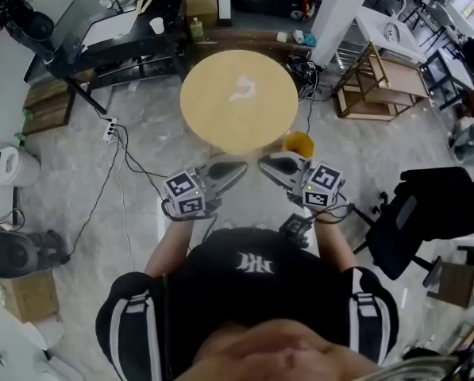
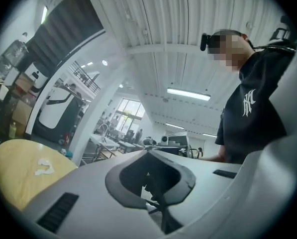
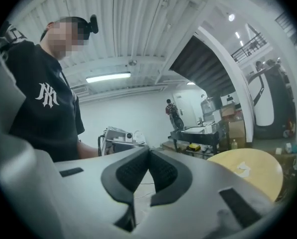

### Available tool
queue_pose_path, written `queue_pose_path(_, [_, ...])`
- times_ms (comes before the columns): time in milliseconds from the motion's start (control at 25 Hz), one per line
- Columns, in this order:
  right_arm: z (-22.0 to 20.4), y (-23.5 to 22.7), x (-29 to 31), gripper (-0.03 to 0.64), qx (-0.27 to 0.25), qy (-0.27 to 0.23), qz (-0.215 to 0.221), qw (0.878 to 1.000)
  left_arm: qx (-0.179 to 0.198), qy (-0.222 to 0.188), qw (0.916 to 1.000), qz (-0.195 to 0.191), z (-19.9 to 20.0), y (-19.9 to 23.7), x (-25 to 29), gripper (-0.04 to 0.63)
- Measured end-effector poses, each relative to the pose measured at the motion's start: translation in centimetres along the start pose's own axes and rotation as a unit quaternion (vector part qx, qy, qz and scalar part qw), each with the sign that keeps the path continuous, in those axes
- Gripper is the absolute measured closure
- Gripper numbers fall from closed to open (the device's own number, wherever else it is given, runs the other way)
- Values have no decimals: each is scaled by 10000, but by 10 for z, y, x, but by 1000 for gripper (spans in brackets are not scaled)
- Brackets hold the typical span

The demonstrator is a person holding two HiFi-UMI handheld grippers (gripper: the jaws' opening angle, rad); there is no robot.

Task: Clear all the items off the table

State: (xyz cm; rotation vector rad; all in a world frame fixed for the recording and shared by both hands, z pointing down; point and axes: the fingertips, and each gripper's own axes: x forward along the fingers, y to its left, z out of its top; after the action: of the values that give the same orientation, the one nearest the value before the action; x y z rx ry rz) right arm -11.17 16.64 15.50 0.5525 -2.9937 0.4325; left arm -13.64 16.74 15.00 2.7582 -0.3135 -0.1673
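A round wooden table stands ahead of me with one crumpled white scrap near its middle. The left gripper view shows the same table and white scrap at its lower left. In the right gripper view the table and scrap lie at the lower right. My left gripper is shut and holds nothing. My right gripper is shut and empty too. Both hang just short of the table's near edge, tips turned toward each other.
A yellow bin sits on the floor by the table's near right edge. Cables and a power strip run across the floor at left. A black desk is behind left, a wooden rack at right, and a black chair near right.
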Motion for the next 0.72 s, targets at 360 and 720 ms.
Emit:
queue_pose_path(360, [-6, -1, -29, 615, 452, -286, -564, 9970, 81, 101, 9998, 159, -1, -10, -1, 581])
queue_pose_path(720, [-18, -2, -33, 615, 465, -86, -785, 9958, -209, -170, 9996, -93, -4, -15, -4, 583])
